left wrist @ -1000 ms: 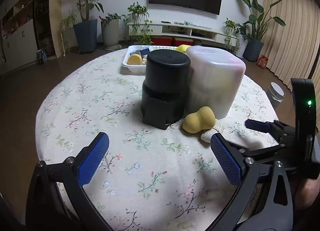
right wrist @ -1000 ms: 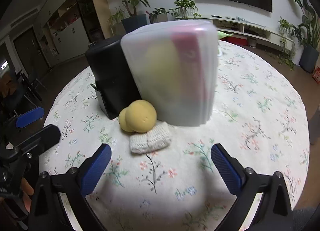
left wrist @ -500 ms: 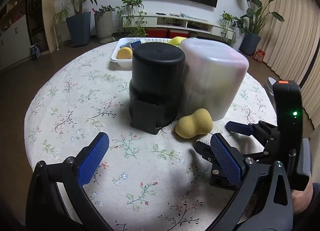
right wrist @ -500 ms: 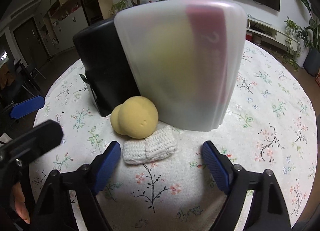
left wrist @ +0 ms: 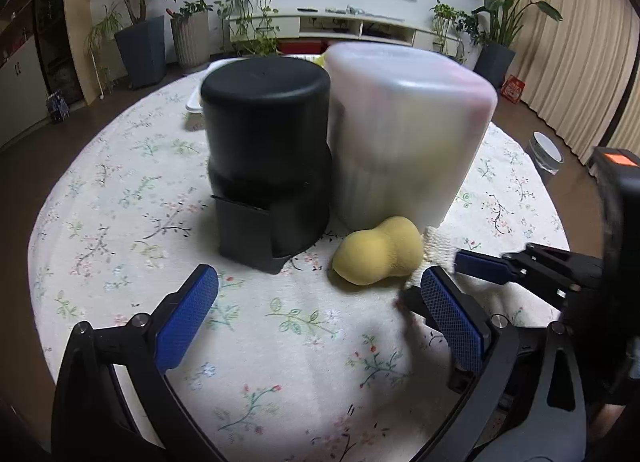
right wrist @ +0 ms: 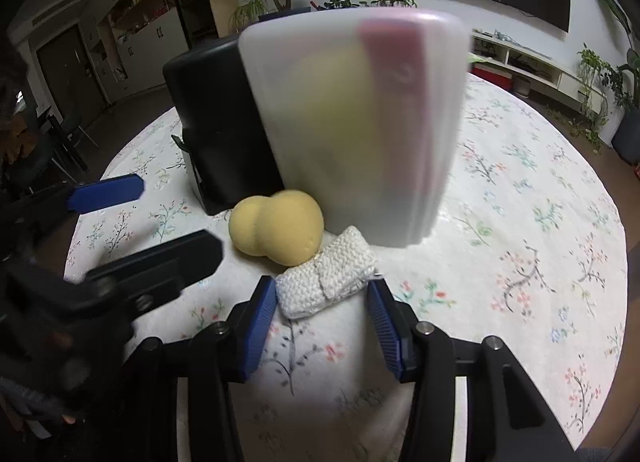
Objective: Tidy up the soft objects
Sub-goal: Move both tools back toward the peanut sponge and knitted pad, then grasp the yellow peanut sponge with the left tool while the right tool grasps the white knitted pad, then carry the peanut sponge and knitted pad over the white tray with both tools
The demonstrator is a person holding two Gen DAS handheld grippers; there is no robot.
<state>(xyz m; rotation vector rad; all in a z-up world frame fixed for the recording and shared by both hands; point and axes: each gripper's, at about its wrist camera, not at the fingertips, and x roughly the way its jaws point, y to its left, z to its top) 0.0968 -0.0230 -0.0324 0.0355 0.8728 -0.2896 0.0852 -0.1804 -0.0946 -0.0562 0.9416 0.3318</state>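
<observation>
A white knitted cloth (right wrist: 326, 282) lies on the floral tablecloth, touching a yellow peanut-shaped sponge (right wrist: 278, 230). My right gripper (right wrist: 322, 322) has its blue pads on either side of the cloth's near end, narrowed around it, but I cannot tell if they press it. In the left wrist view the sponge (left wrist: 378, 256) sits in front of the bins, with a bit of the cloth (left wrist: 438, 248) beside it. My left gripper (left wrist: 316, 322) is open and empty, just short of the sponge.
A black bin (left wrist: 268, 166) and a translucent white bin (left wrist: 404, 142) holding yellow and pink items stand upside-down-looking side by side mid-table. A white tray (left wrist: 196, 102) sits behind them. The round table's edge (right wrist: 600, 362) is near on the right.
My right gripper has moved forward to the knitted cloth and its jaws have narrowed around it. My left gripper has moved closer to the bins and sponge, still open.
</observation>
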